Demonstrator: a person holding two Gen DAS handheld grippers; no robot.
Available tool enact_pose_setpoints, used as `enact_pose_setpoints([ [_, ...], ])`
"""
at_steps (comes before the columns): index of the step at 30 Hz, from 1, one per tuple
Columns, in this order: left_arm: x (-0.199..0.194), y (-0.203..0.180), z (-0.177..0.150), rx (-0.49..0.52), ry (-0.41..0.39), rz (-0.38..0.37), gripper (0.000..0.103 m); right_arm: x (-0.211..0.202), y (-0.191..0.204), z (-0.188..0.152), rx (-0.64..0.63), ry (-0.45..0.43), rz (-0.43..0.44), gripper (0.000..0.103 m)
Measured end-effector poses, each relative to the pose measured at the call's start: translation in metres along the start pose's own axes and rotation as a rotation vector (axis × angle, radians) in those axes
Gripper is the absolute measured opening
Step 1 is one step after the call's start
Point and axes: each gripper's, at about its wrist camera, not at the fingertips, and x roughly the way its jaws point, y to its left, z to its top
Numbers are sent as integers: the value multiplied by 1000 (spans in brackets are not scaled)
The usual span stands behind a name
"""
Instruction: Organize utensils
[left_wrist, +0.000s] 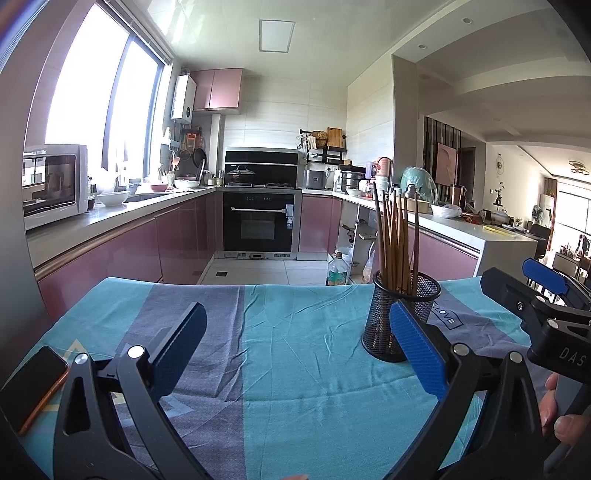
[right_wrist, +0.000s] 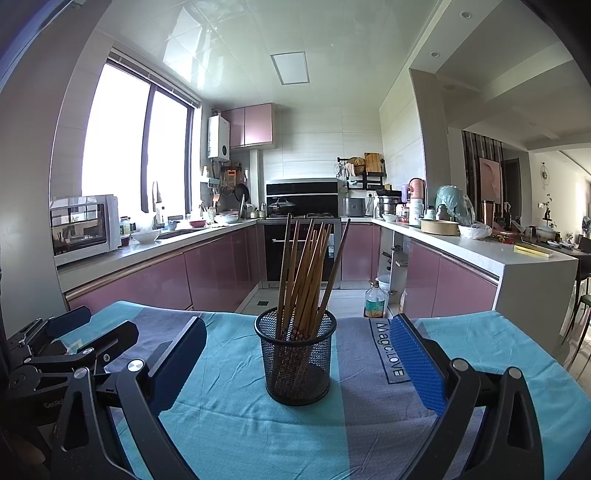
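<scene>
Chopsticks (right_wrist: 303, 273) all stand in mesh holder (right_wrist: 296, 360); both claws, left (left_wrist: 295, 347) and right (right_wrist: 306, 365), spread, empty; task appears complete.

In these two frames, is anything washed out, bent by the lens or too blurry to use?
Left wrist view: window blown out white, counters bowed by the fisheye, chopsticks sharp. Right wrist view: window also overexposed, ceiling glare, dark corners, mesh cup crisp; no motion blur.
</scene>
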Motion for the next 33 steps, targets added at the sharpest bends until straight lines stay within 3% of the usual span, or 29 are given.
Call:
enact_pose_setpoints([
  [26, -1, 6, -2, -3, 24, -14, 98, 5, -5, -3, 7, 23, 11, 96],
  [30, 9, 13, -3, -9, 76, 0, 98, 18, -29, -7, 35, 109, 5, 96],
  [33, 20, 25, -3, -11, 130, 26, 98, 43, -75, -18, 66, 253, -87, 96],
])
